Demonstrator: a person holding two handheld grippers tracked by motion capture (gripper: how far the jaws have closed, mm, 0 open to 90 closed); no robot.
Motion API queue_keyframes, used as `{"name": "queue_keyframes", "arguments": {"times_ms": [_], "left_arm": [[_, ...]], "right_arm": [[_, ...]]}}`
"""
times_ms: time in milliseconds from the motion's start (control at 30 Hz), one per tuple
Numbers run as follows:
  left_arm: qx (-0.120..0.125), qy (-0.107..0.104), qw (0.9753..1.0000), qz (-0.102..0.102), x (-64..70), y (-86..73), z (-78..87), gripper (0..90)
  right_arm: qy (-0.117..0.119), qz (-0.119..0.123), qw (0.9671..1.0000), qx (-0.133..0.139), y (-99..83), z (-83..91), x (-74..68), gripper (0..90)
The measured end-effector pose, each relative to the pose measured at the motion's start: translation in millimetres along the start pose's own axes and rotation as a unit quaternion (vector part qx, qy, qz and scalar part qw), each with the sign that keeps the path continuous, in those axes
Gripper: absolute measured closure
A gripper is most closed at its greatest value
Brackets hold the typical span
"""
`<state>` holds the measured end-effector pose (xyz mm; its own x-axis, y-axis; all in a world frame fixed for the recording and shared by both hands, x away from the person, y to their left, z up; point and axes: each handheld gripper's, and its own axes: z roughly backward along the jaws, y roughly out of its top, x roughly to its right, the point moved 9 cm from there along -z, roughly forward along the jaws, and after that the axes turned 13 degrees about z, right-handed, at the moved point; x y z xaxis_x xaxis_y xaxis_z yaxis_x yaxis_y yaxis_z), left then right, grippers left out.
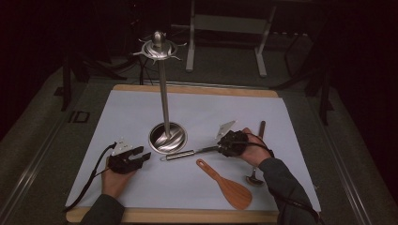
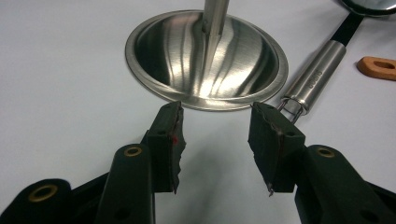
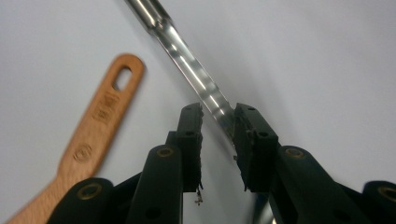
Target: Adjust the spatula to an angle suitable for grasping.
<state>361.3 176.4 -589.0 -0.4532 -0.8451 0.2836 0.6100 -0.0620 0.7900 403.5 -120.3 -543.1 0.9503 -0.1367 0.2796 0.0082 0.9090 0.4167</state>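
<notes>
A steel utensil stand has its round base [image 1: 168, 137] [image 2: 205, 60] on the white mat, a tall pole [image 1: 163, 93] and a hooked crown [image 1: 158, 47]. A metal utensil [image 1: 180, 155] [image 2: 315, 77] [image 3: 187, 60] lies flat to the right of the base. My right gripper [image 1: 224, 146] [image 3: 218, 116] is shut on its thin shaft, close to its head, which the gripper hides in the high view. My left gripper [image 1: 144, 153] [image 2: 215, 109] rests open just left of the base, its jaws pointing at the rim with nothing between them.
A wooden rice paddle [image 1: 230, 187] [image 3: 98, 116] [image 2: 378, 67] lies in front of the metal utensil. A dark-handled spoon [image 1: 261, 131] lies by the person's right hand. The white mat [image 1: 141, 108] covers a wooden board [image 1: 187, 215]. A metal frame stands beyond the table.
</notes>
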Motion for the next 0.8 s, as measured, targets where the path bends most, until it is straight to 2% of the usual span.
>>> {"name": "queue_keyframes", "arguments": {"times_ms": [100,400,567,600,633,800], "left_arm": [[0.0,0.0,1.0,-0.001,0.1,-0.1,-0.1,55.4],[-0.001,0.0,1.0,0.0,-0.1,-0.1,-0.2,55.0],[-0.002,-0.001,1.0,0.002,-0.3,-0.1,-0.2,54.5],[-0.002,-0.001,1.0,0.002,-0.3,-0.1,-0.2,54.5],[-0.002,-0.001,1.0,0.001,-0.2,-0.1,-0.2,54.5],[-0.002,-0.002,1.0,0.001,-0.1,-0.1,-0.2,54.2]], "right_arm": [[0.009,0.017,0.9998,-0.002,10.8,-7.7,-2.5,72.6],[0.029,0.042,0.9987,-0.009,37.0,-27.9,-8.1,68.5],[0.053,0.085,0.9948,-0.021,56.0,-44.6,-17.9,63.8],[0.053,0.085,0.9948,-0.021,56.0,-44.6,-17.9,63.8],[0.062,0.101,0.9926,-0.026,61.8,-49.3,-20.9,62.3],[0.083,0.129,0.9875,-0.039,71.5,-62.3,-24.8,61.4]]}}
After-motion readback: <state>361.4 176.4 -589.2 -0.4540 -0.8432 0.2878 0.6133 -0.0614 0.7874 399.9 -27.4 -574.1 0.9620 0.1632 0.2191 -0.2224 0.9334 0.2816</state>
